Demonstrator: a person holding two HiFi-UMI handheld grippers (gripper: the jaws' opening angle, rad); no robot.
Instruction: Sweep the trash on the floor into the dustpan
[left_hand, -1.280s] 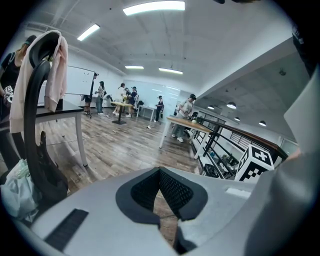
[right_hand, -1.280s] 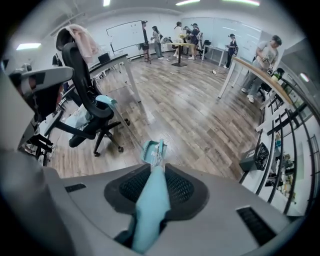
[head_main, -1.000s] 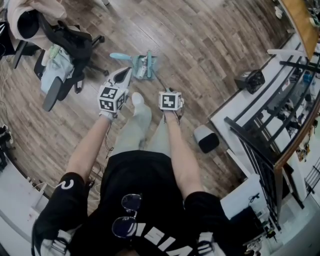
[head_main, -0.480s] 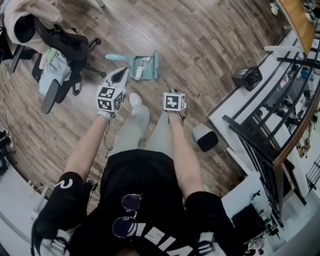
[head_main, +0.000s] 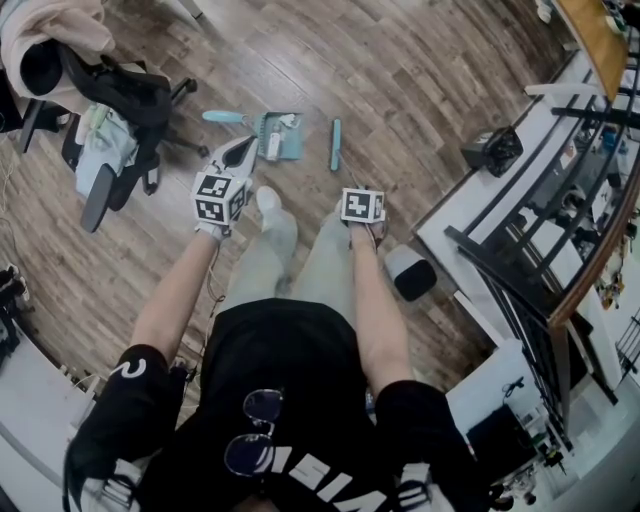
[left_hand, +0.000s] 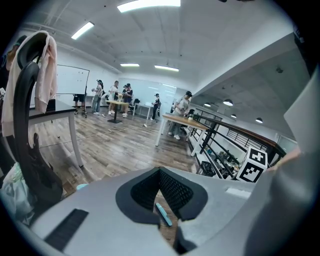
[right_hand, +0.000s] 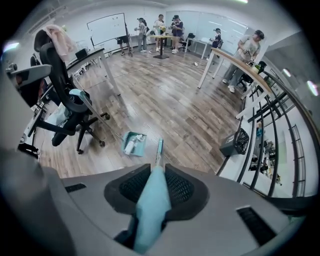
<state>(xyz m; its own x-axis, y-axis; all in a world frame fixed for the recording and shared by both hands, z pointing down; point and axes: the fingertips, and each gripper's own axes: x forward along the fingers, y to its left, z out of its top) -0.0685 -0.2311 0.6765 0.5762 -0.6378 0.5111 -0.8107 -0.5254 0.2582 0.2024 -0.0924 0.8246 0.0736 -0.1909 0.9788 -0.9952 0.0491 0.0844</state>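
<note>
A teal dustpan (head_main: 283, 137) lies on the wooden floor with white trash (head_main: 272, 146) inside it and its handle (head_main: 222, 117) pointing left. The right gripper view shows that dustpan (right_hand: 135, 143) too. My right gripper (right_hand: 155, 169) is shut on the teal broom handle (right_hand: 151, 202). The broom head (head_main: 336, 145) rests on the floor to the right of the pan, apart from it. My left gripper (head_main: 243, 151) hangs shut and empty just short of the dustpan. The broom head (left_hand: 163, 215) shows between its pads (left_hand: 175, 190).
An office chair (head_main: 115, 110) draped with clothes stands at the left. A black bin (head_main: 410, 275) sits beside my right foot, and a black box (head_main: 490, 150) lies by the white desk (head_main: 520, 215) and railing on the right. People stand far off in the room.
My right gripper has shifted right, drawing the broom head away from the dustpan's mouth to the floor beside it. The left gripper has hardly moved.
</note>
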